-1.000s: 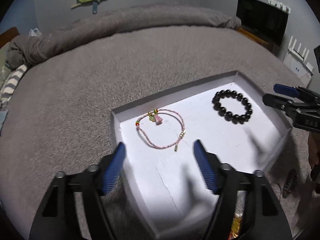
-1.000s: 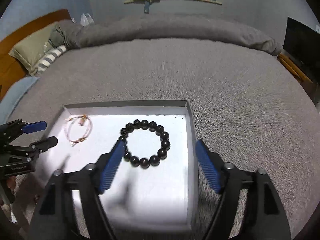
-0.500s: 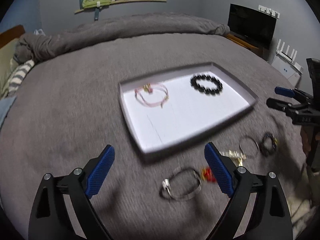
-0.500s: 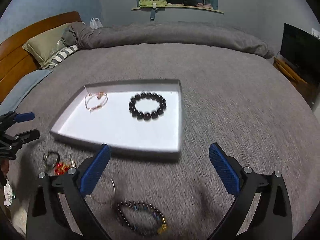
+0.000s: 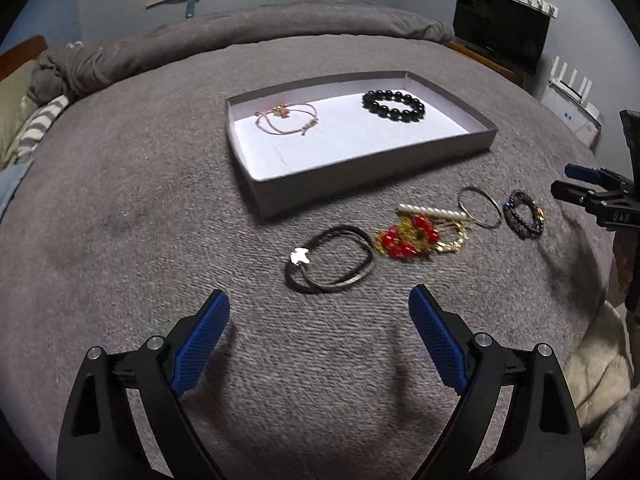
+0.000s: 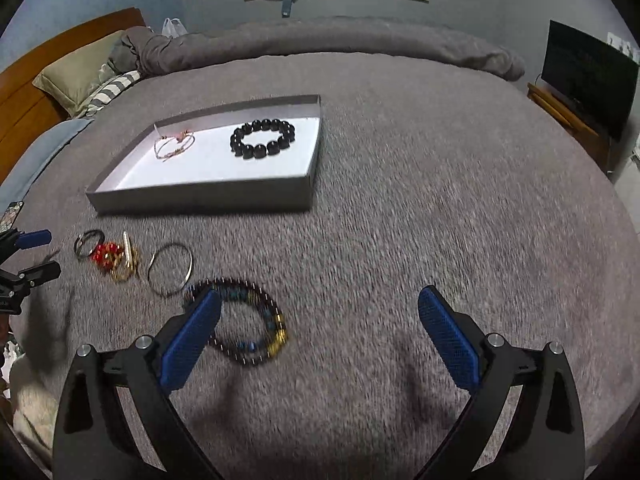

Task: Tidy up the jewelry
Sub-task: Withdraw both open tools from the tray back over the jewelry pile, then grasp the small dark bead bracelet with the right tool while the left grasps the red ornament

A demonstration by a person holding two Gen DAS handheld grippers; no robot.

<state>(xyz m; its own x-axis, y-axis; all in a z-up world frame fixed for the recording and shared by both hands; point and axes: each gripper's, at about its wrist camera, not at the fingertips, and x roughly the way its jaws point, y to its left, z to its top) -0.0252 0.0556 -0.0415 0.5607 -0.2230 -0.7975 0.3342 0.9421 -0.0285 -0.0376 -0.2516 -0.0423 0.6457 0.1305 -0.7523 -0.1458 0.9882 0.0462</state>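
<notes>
A grey tray (image 5: 360,164) (image 6: 200,200) lies on the bed with a pink cord bracelet (image 5: 286,122) (image 6: 175,146) and a black bead bracelet (image 5: 394,106) (image 6: 263,139) inside. In front of it lie a black cord bracelet with a silver charm (image 5: 330,260) (image 6: 89,243), a red and gold cluster (image 5: 416,234) (image 6: 114,258), a silver bangle (image 5: 479,206) (image 6: 170,269) and a dark beaded bracelet (image 5: 524,218) (image 6: 244,322). My left gripper (image 5: 318,320) is open and empty, short of the black cord bracelet. My right gripper (image 6: 320,320) is open and empty, its left finger over the dark beaded bracelet.
The grey blanket (image 5: 160,200) covers the bed. Pillows (image 6: 76,76) and a wooden headboard (image 6: 24,92) are at the left, a TV (image 6: 588,76) on a stand at the right. A fluffy cream fabric (image 5: 600,380) lies at the near edge.
Both grippers have pulled back from over the tray toward the near edge of the bed. The loose jewelry in front of the tray has come into view. Both stay open.
</notes>
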